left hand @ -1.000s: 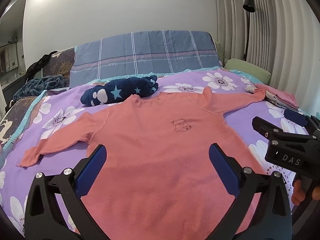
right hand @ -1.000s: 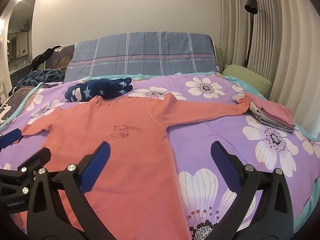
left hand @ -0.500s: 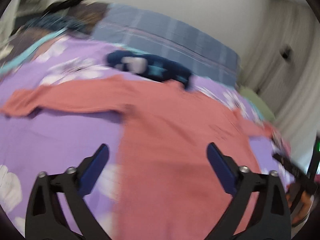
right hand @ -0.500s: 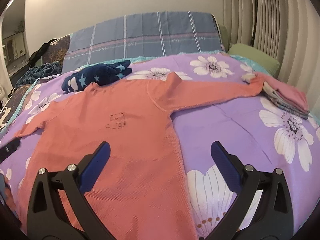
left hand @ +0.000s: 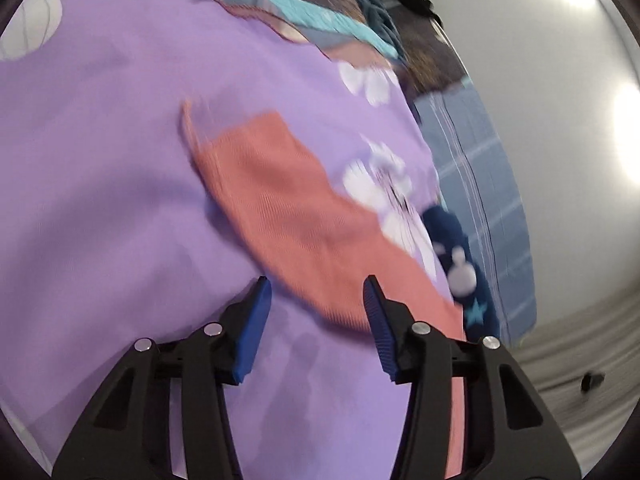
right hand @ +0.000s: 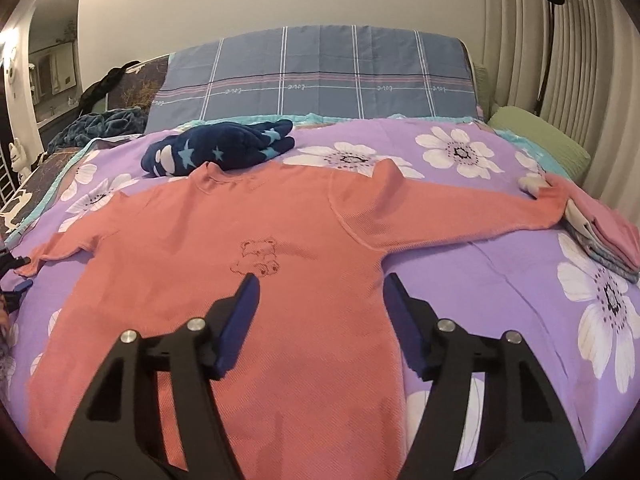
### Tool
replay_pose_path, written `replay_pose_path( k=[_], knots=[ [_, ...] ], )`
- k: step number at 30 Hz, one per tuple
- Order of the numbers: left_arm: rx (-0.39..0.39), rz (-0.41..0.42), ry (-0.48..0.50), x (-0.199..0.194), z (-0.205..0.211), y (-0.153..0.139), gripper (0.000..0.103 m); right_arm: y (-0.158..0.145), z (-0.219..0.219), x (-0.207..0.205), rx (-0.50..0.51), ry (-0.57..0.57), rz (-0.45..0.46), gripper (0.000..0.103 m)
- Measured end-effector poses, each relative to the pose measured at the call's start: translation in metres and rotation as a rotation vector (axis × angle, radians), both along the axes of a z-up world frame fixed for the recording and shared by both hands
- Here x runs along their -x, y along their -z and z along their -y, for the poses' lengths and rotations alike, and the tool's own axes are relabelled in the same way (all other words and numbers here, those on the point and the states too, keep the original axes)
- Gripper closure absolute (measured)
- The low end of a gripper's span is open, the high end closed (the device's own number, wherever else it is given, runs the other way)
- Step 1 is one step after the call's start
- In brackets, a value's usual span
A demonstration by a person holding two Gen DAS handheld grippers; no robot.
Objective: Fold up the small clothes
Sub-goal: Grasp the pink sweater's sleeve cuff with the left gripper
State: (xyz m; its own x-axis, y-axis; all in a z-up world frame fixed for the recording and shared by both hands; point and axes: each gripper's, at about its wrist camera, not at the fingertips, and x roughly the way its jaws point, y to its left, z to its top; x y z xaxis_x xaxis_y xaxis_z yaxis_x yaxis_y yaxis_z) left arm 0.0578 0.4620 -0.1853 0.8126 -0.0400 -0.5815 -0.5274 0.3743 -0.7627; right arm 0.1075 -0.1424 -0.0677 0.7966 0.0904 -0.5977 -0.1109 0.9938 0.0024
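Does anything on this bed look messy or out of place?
Mostly tidy. The salmon-pink top lies spread flat, but its far sleeve cuff lies up against the folded stack of clothes at the bed's edge. A navy star-print garment sits bunched, unfolded, just beyond the collar.

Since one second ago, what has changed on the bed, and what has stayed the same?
The left tongs swung over to the shirt's left sleeve, rolling on the way, and have been closing; nothing is gripped yet. The right tongs edged closer over the salmon shirt, also closing, holding nothing. The shirt, star blanket and folded pile lie unmoved.
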Motion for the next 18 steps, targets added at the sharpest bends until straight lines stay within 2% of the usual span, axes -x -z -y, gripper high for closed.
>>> replay_pose_path(
  k=[2,3,4,5,7,8,10,13,16,18],
  knots=[
    [-0.014,-0.018,-0.037,-0.009,-0.012,-0.001,0.054,0.001,0.000,-0.002,-0.004,0.002,-0.005,0.038],
    [-0.031,-0.032,-0.051,-0.013,-0.016,-0.002,0.059,0.002,0.002,-0.004,-0.008,0.004,-0.009,0.038],
    [-0.059,-0.052,-0.061,-0.019,-0.020,-0.003,0.070,0.003,0.002,-0.004,-0.012,0.008,-0.013,0.038],
    [-0.079,-0.070,-0.064,-0.024,-0.022,-0.002,0.075,0.004,0.004,-0.005,-0.018,0.011,-0.017,0.038],
    [-0.088,-0.089,-0.064,-0.033,-0.026,-0.001,0.097,0.005,0.008,-0.006,-0.033,0.021,-0.020,0.038],
    [-0.086,-0.089,-0.063,-0.036,-0.028,0.001,0.098,0.005,0.010,-0.005,-0.037,0.025,-0.017,0.038],
    [-0.121,-0.062,-0.034,-0.046,-0.018,-0.016,0.099,0.004,0.016,-0.005,-0.044,0.037,-0.010,0.037],
    [-0.226,0.012,0.079,-0.074,0.018,-0.056,0.099,0.006,0.025,-0.006,-0.042,0.055,-0.006,0.037],
    [-0.327,0.117,0.264,-0.109,0.084,-0.107,0.099,0.009,0.035,-0.009,-0.065,0.068,-0.020,0.037],
    [-0.384,0.189,0.426,-0.133,0.146,-0.137,0.099,0.010,0.041,-0.009,-0.089,0.070,-0.021,0.037]
  ],
)
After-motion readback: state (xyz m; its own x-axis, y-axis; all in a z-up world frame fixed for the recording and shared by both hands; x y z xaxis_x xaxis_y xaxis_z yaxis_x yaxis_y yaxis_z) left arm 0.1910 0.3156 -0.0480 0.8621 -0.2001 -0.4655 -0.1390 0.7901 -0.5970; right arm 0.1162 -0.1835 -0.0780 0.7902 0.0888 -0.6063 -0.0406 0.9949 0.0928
